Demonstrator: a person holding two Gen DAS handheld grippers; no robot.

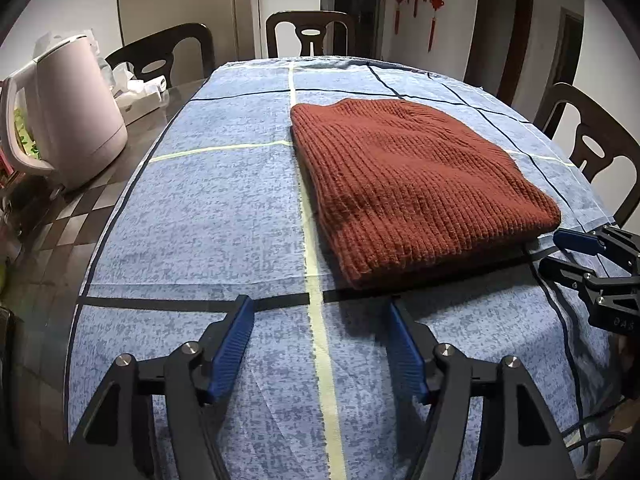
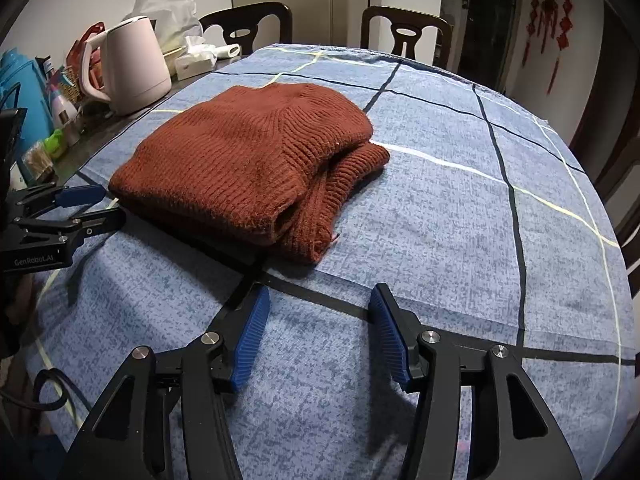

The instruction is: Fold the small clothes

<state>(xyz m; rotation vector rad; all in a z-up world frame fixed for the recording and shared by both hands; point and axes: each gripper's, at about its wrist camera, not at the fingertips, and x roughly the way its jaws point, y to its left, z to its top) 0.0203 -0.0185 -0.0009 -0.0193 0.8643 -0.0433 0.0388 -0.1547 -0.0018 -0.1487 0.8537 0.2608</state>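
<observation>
Now | sweater (image 2: 248, 160) folded flat, neckline facing far edge | both hand-held grippers wide open, empty

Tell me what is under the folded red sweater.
The red knit sweater lies on the blue checked cloth, with dark and pale grid lines running beneath its edges. The table under that cloth, and anything between the sweater's folded layers, is covered and cannot be seen.

The left gripper (image 1: 322, 330) is tilting downward with its jaws standing wide apart, nothing between its blue pads (image 1: 234, 350). The right gripper (image 2: 318, 322) is angling down likewise, jaws spread, gripping nothing, alongside the left.
</observation>
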